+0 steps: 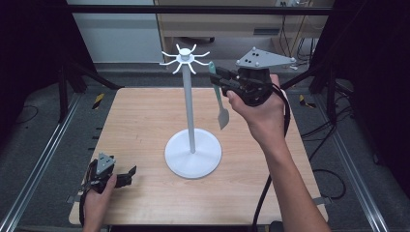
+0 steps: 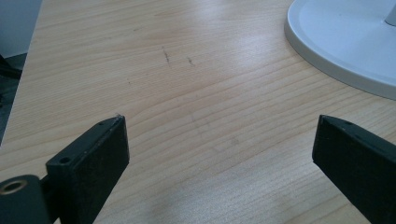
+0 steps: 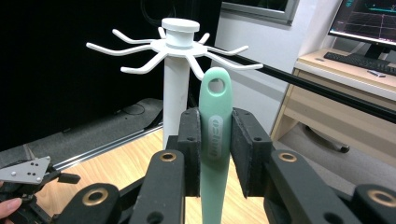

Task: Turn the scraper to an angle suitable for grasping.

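A white hook stand rises from a round base mid-table, with a ring of curved hooks at its top. My right gripper is held up just right of the hooks, shut on the handle of a pale green spatula. The spatula hangs blade down, and its hanging hole sits just below and in front of the nearest hooks. My left gripper rests low at the table's front left corner. Its jaws stand wide apart over bare wood with nothing between them.
The wooden table is framed by metal rails and dark stands. The stand's base rim lies just ahead-right of my left gripper. A desk with a monitor and keyboard stands beyond the table.
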The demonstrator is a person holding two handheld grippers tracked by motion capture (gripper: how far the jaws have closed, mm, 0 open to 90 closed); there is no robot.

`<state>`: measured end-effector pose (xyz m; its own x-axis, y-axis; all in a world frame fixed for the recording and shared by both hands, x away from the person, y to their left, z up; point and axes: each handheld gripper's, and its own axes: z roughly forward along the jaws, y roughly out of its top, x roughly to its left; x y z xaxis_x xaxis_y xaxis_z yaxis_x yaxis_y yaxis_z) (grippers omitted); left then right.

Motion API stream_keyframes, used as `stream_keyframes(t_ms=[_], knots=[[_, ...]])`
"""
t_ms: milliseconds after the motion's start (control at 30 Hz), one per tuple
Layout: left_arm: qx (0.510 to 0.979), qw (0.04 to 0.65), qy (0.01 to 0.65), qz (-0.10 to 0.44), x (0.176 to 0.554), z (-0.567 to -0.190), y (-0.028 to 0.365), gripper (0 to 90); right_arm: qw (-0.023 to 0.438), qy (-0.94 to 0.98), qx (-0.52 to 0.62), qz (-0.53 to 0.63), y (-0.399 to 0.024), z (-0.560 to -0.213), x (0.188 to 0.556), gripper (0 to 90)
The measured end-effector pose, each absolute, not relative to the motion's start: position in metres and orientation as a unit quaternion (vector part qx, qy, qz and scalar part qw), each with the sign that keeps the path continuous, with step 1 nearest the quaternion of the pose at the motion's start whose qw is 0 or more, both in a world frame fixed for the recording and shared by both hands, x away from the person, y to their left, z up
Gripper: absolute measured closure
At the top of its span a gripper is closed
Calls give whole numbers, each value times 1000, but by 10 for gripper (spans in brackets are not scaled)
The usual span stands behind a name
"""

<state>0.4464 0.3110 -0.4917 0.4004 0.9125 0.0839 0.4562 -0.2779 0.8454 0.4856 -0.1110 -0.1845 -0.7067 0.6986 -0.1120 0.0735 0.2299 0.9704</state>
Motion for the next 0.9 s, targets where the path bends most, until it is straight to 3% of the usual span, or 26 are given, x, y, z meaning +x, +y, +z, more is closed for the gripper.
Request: stream_keyframes(t_ms=[900], knots=[[745, 385, 459, 293, 447, -493, 309, 34, 260, 747, 257, 555, -99, -184, 494, 744]])
